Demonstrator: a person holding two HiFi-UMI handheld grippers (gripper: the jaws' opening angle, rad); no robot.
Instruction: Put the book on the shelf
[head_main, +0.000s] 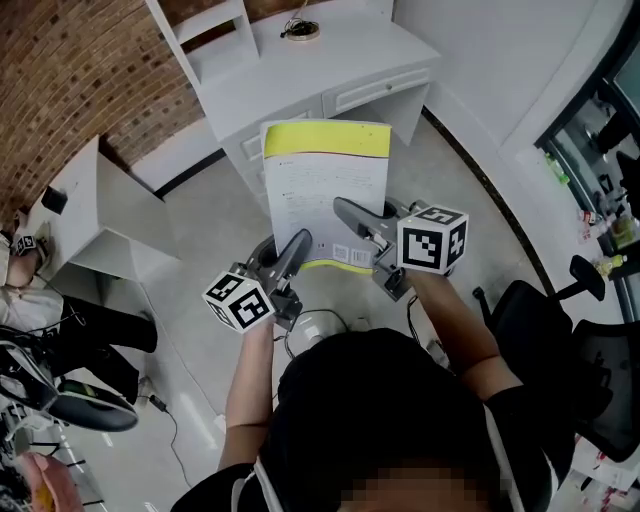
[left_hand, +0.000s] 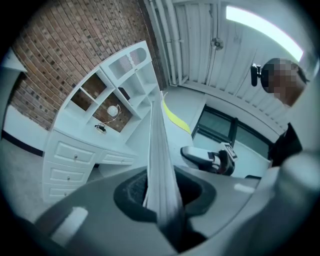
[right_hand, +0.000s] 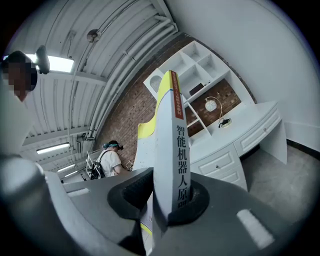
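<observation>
A white book with a yellow band (head_main: 325, 190) is held flat above the floor, in front of the white desk (head_main: 330, 60). My left gripper (head_main: 297, 243) is shut on its near left corner, and my right gripper (head_main: 345, 210) is shut on its near right side. The left gripper view looks along the book's page edge (left_hand: 161, 165), pinched between the jaws. In the right gripper view the book's spine (right_hand: 179, 150) with printed characters stands clamped in the jaws. A white shelf unit with open cubbies (left_hand: 117, 85) rises on the desk (right_hand: 235, 135) against the brick wall.
A low white cabinet (head_main: 105, 225) stands at the left. A black office chair (head_main: 590, 370) is at the right by a glass door. A small lamp (right_hand: 211, 105) and a cable (head_main: 300, 30) lie on the desk top. A person (right_hand: 109, 160) stands far off.
</observation>
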